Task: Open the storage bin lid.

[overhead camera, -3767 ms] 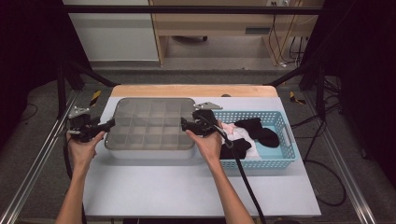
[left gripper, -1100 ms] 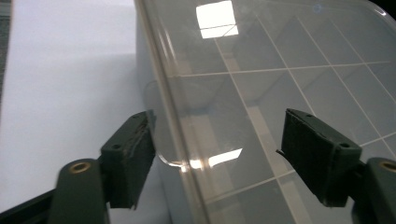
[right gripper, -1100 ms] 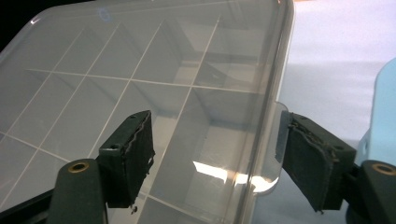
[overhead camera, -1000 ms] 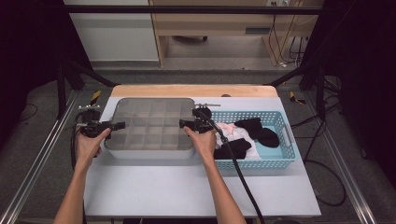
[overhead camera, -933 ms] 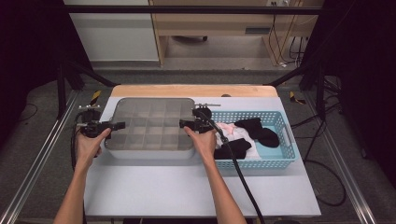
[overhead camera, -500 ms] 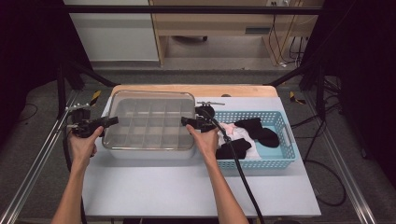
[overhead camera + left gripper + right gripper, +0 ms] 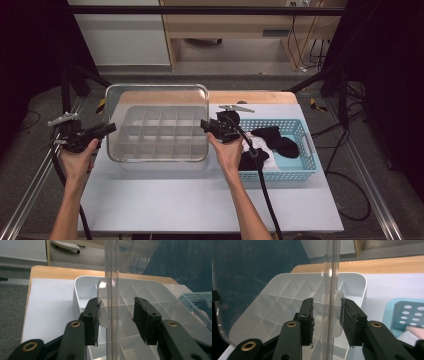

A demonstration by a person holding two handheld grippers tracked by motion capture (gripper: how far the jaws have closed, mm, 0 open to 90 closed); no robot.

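Presently the clear lid [image 7: 157, 100] hangs tilted above the white divided box [image 7: 165, 136] near the counter's [image 7: 210, 200] far left corner; its compartments look bare. Left tool [image 7: 116, 315] and right tool [image 7: 326, 315] straddle the lid's side tabs, jaws apart. Blue basket [image 7: 305, 150], at the right edge, holds dark socks [image 7: 272, 137].

Bright table, dark blurry surroundings

Clear lid [image 7: 157, 102] between black jaws. White divided box [image 7: 165, 137] beneath it. Right of right gripper [image 7: 206, 124]: light-blue perforated basket [image 7: 305, 150], black socks [image 7: 280, 142]. Table [image 7: 200, 200] pale grey, wood edge.
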